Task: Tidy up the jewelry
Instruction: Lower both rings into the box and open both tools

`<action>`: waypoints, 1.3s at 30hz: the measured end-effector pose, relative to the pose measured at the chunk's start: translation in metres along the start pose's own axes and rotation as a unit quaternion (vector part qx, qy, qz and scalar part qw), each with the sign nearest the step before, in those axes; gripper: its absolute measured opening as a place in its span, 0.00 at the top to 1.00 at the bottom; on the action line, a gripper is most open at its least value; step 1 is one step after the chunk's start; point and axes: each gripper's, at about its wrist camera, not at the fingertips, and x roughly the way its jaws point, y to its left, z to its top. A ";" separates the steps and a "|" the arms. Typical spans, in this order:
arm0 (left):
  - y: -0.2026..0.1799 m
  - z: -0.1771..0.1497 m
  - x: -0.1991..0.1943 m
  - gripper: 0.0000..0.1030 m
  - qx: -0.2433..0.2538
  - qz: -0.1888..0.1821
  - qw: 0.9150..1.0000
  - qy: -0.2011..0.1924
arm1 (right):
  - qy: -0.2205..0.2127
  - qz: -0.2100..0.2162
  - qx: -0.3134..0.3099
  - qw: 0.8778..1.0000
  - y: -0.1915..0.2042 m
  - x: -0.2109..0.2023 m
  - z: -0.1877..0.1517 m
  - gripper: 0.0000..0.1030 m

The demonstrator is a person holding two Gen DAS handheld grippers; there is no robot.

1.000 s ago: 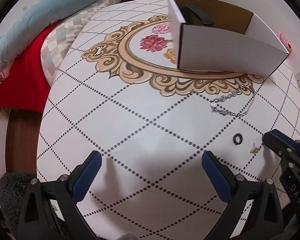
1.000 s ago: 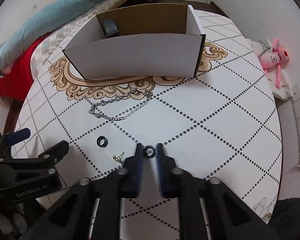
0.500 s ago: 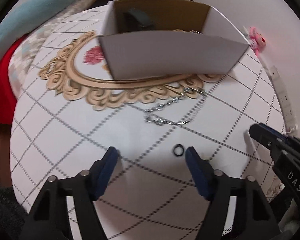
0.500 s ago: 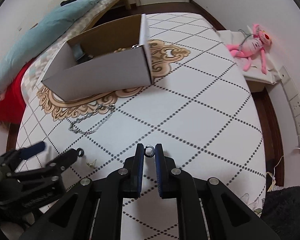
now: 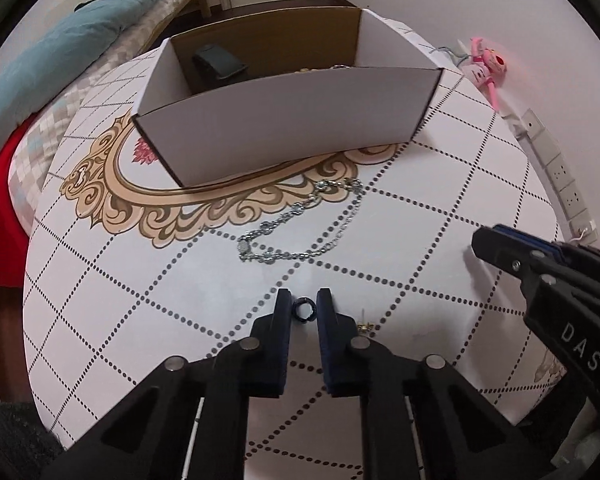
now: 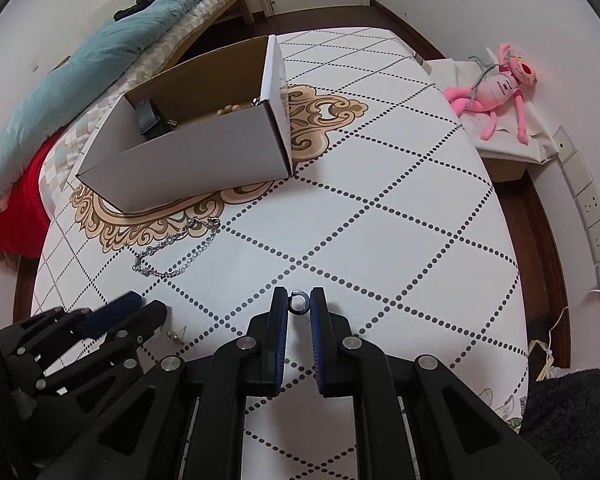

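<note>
My left gripper (image 5: pixel 304 310) is shut on a small black ring (image 5: pixel 304 311), low over the patterned table. My right gripper (image 6: pixel 299 303) is shut on a small silver ring (image 6: pixel 299 303) and holds it above the table. It shows at the right of the left wrist view (image 5: pixel 496 246). An open cardboard box (image 5: pixel 284 128) stands at the back, with a dark strap (image 5: pixel 218 62) and beads (image 6: pixel 230 109) inside. A silver chain (image 5: pixel 304 222) lies in front of the box. A small gold earring (image 5: pixel 365 325) lies just right of my left fingers.
The oval table (image 6: pixel 400 208) drops off at its right and near edges. A bed with a teal quilt (image 6: pixel 100 48) lies to the left. A pink plush toy (image 6: pixel 496 88) sits on a low stand at the right. Wall sockets (image 6: pixel 596 212) are on the right.
My left gripper moved in and closed on the black ring, which lay loose on the table before. My right gripper rose and swung right with the silver ring held.
</note>
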 end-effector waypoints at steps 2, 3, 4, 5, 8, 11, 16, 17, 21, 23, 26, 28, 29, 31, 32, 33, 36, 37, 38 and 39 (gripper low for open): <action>-0.003 0.000 0.000 0.90 0.001 -0.002 1.000 -0.001 | -0.002 0.000 0.002 1.000 0.000 -0.001 0.001 0.89; -0.003 0.000 0.000 0.90 0.000 -0.005 1.000 0.000 | -0.005 0.001 0.002 1.000 0.000 -0.003 0.001 0.88; -0.002 -0.001 -0.001 0.90 -0.002 -0.008 1.000 0.001 | -0.007 0.002 0.003 1.000 0.000 -0.004 0.002 0.88; -0.002 -0.001 -0.002 0.90 -0.002 -0.009 1.000 0.001 | -0.009 0.004 0.004 1.000 0.000 -0.006 0.003 0.89; 0.000 0.001 -0.008 0.90 -0.005 -0.016 1.000 -0.004 | -0.018 0.012 0.005 1.000 0.001 -0.014 0.007 0.88; 0.005 0.011 -0.025 0.90 -0.013 -0.028 0.999 -0.019 | -0.031 0.021 0.003 0.999 0.005 -0.025 0.015 0.89; 0.032 0.056 -0.056 0.90 -0.050 -0.061 0.996 -0.051 | -0.054 0.065 0.005 0.996 0.011 -0.049 0.047 0.89; 0.036 0.065 -0.059 0.90 -0.054 -0.063 0.995 -0.053 | -0.057 0.075 0.004 0.996 0.013 -0.052 0.058 0.89; 0.064 0.116 -0.059 0.90 -0.076 -0.066 0.993 -0.057 | -0.058 0.098 -0.008 0.993 0.022 -0.049 0.099 0.89; 0.072 0.130 -0.052 0.90 -0.082 -0.063 0.993 -0.050 | -0.049 0.102 -0.014 0.993 0.026 -0.039 0.123 0.89; 0.084 0.153 -0.038 0.90 -0.084 -0.055 0.994 -0.031 | -0.027 0.103 -0.024 0.994 0.036 -0.019 0.151 0.89; 0.089 0.163 -0.031 0.89 -0.084 -0.050 0.995 -0.017 | -0.013 0.102 -0.029 0.994 0.040 -0.007 0.165 0.89; 0.091 0.167 -0.027 0.89 -0.088 -0.045 0.995 -0.008 | -0.002 0.102 -0.037 0.994 0.044 0.000 0.173 0.88; 0.093 0.171 -0.025 0.87 -0.090 -0.046 0.995 -0.001 | 0.018 0.102 -0.034 0.994 0.046 0.012 0.183 0.88; 0.095 0.175 -0.023 0.87 -0.095 -0.039 0.995 0.004 | 0.030 0.101 -0.034 0.994 0.047 0.018 0.189 0.88; 0.096 0.176 -0.023 0.86 -0.097 -0.034 0.995 0.004 | 0.039 0.098 -0.034 0.994 0.048 0.023 0.193 0.88; 0.102 0.178 -0.028 0.69 -0.101 -0.011 0.995 -0.006 | 0.038 0.084 -0.034 0.995 0.046 0.026 0.198 0.68; 0.105 0.178 -0.030 0.53 -0.105 -0.005 0.994 -0.009 | 0.035 0.082 -0.034 0.995 0.045 0.025 0.197 0.61; 0.107 0.179 -0.031 0.39 -0.107 -0.001 0.994 -0.013 | 0.032 0.081 -0.032 0.996 0.043 0.023 0.197 0.60; 0.110 0.177 -0.035 0.36 -0.110 0.005 0.994 -0.021 | 0.028 0.076 -0.033 0.996 0.042 0.021 0.196 0.60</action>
